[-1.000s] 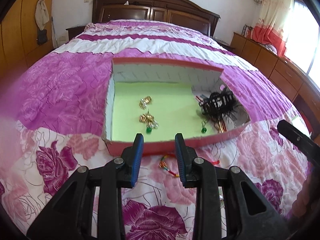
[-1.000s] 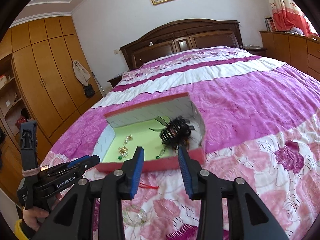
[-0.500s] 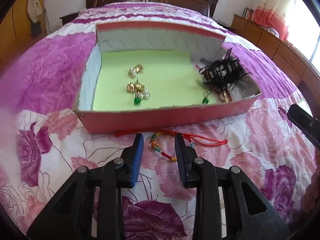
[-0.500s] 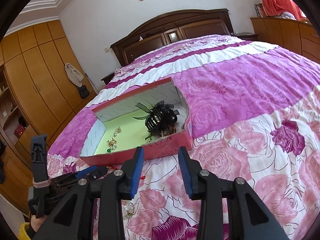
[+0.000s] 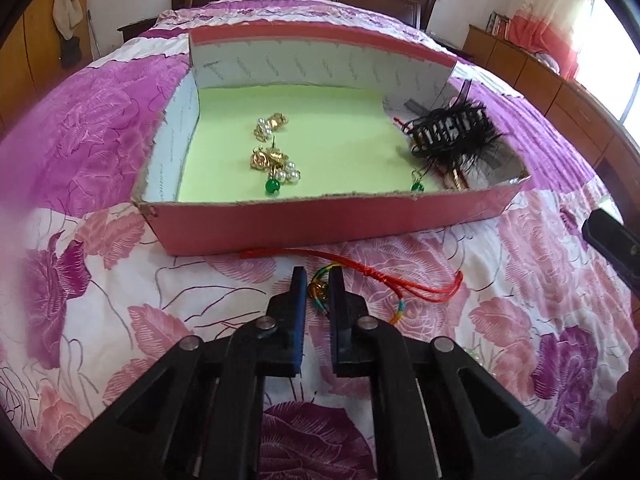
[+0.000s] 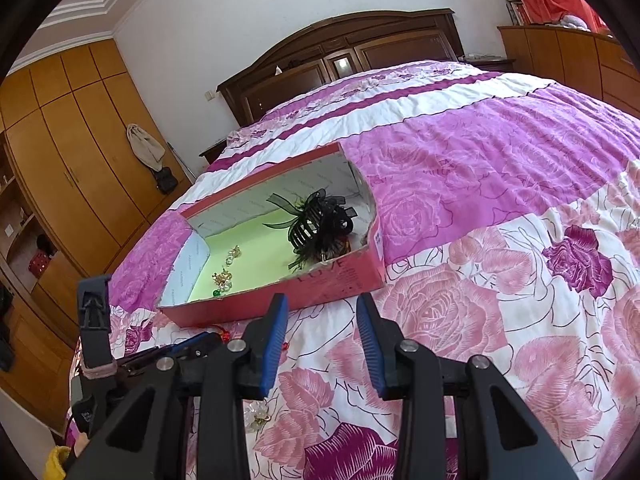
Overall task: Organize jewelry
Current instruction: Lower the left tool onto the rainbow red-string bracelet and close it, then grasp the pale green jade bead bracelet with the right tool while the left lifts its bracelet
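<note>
A red cord bracelet with coloured beads (image 5: 360, 276) lies on the floral bedspread in front of a pink box (image 5: 328, 220). My left gripper (image 5: 318, 284) is low over the bracelet, its jaws narrowed around the gold bead and multicoloured cord; a firm grip cannot be told. The box has a green floor holding gold and pearl earrings (image 5: 274, 156), a green drop earring (image 5: 417, 185) and a black feathered hair claw (image 5: 452, 136). My right gripper (image 6: 322, 320) is open and empty, hovering right of the box (image 6: 328, 284).
A clear beaded piece (image 6: 256, 414) lies on the bedspread under my right gripper. The left gripper's body (image 6: 120, 360) shows at the left of the right wrist view. The wooden headboard (image 6: 344, 56) and wardrobes (image 6: 72, 168) stand beyond the bed.
My left gripper has dropped down toward the bracelet and its jaws have narrowed around the beads. My right gripper has shifted slightly, staying open.
</note>
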